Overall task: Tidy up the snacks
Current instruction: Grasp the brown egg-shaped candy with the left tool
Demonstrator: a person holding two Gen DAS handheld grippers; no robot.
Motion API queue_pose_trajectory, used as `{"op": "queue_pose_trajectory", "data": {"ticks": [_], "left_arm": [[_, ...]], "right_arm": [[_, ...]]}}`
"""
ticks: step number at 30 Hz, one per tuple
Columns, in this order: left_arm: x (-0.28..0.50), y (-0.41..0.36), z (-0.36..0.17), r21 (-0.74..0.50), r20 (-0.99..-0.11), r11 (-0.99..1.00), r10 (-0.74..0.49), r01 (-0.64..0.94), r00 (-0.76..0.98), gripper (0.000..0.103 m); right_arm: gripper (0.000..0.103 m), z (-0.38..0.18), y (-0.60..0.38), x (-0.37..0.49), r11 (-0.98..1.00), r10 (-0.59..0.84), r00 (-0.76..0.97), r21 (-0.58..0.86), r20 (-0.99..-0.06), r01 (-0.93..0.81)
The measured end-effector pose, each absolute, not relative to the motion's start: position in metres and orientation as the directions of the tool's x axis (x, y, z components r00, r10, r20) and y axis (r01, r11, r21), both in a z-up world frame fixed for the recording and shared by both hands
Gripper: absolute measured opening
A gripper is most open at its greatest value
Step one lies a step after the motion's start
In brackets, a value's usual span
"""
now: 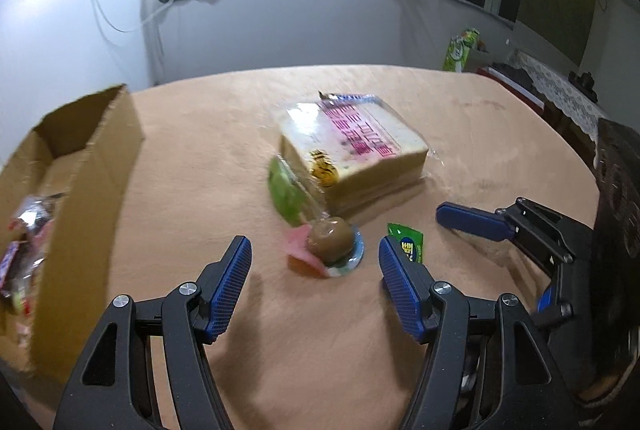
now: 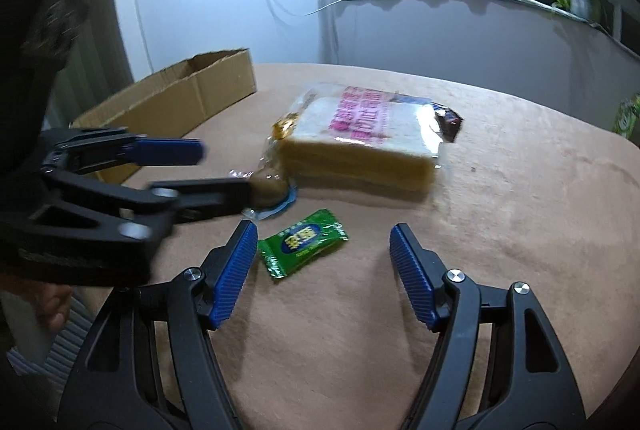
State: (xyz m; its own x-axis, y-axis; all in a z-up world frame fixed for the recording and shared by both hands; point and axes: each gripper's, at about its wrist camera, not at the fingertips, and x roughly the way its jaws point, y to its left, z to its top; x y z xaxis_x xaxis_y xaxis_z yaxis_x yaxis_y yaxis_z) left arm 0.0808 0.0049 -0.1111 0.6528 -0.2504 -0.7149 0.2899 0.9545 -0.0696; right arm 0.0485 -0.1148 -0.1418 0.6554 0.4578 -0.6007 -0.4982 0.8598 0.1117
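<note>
A square loaf of sliced bread [image 1: 352,154] in clear crinkly wrap lies mid-desk [image 1: 200,150]. Just in front of it sit a round brown wrapped snack [image 1: 330,242] and a flat green sachet [image 2: 302,248]. The left hand-held gripper [image 1: 315,262] gapes wide before the round snack; the right hand-held gripper [image 2: 323,250] stands wide around the sachet. Left of the bread, a corrugated cardboard box [image 1: 92,166] holds shiny packets [image 1: 24,246].

bread bag [image 1: 352,154] blocks ahead, box [image 1: 92,166] left
</note>
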Motion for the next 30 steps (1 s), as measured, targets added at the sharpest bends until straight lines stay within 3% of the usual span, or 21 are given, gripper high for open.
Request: {"op": "queue_pose_trajectory", "data": {"ticks": [3,4,6,7,13,30], "left_arm": [[0.090,0.003,-0.118,-0.097,-0.719,0.950,-0.273,0.297,0.639,0.066],[0.093,0.002,-0.120,-0.113,-0.722,0.947,-0.287,0.301,0.630,0.065],[0.096,0.002,-0.124,-0.121,-0.724,0.944,-0.295,0.307,0.624,0.051],[0.096,0.002,-0.125,-0.114,-0.721,0.946,-0.289,0.304,0.630,0.043],[0.089,0.006,-0.122,-0.139,-0.708,0.936,-0.321,0.322,0.628,0.032],[0.062,0.032,-0.110,-0.195,-0.684,0.941,-0.333,0.277,0.650,0.030]], "right_arm": [[0.070,-0.145,-0.106,0.047,0.844,0.462,0.653,0.071,-0.601,-0.532],[0.059,-0.146,-0.103,0.047,0.838,0.462,0.654,0.055,-0.599,-0.542],[0.044,-0.146,-0.102,0.046,0.825,0.479,0.645,0.054,-0.596,-0.563],[0.043,-0.147,-0.102,0.047,0.822,0.486,0.643,0.059,-0.592,-0.567],[0.042,-0.147,-0.102,0.045,0.814,0.497,0.642,0.057,-0.584,-0.578],[0.042,-0.131,-0.129,0.034,0.866,0.435,0.702,0.047,-0.564,-0.498]]}}
